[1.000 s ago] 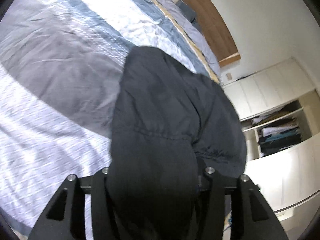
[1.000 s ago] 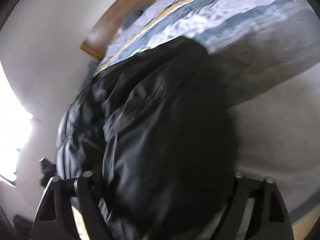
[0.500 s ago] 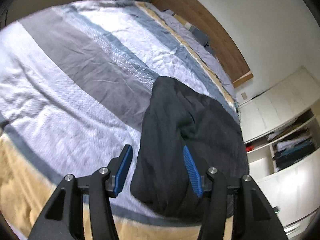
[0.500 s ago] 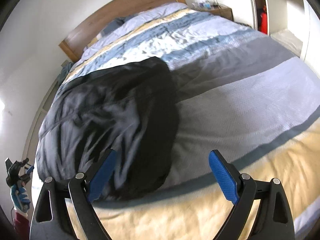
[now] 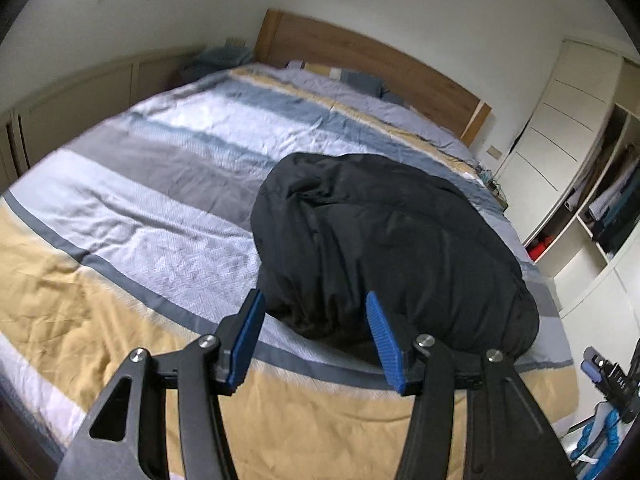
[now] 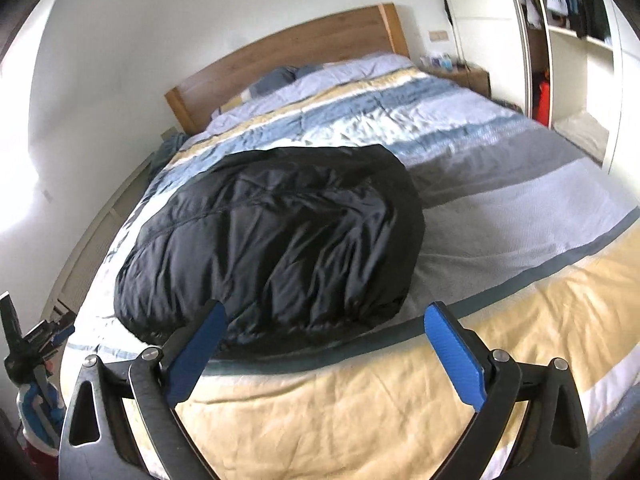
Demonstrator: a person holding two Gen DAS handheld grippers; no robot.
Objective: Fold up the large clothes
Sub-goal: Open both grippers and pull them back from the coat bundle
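A large black garment (image 5: pixel 384 248) lies folded in a thick bundle on the striped bedspread (image 5: pixel 152 208), near the bed's foot. It also shows in the right wrist view (image 6: pixel 276 240). My left gripper (image 5: pixel 316 320) is open and empty, held just short of the bundle's near edge. My right gripper (image 6: pixel 326 336) is wide open and empty, above the yellow stripe in front of the bundle. Neither gripper touches the cloth.
The wooden headboard (image 5: pixel 368 60) and pillows are at the far end. A white wardrobe with open shelves (image 5: pixel 600 200) stands to the right of the bed. A nightstand (image 6: pixel 460 72) is beside the headboard. Low wall panelling (image 5: pixel 80 92) runs along the bed's left side.
Both grippers let go of the black garment, opened and pulled back toward the foot of the bed. The garment now rests on the bedspread.
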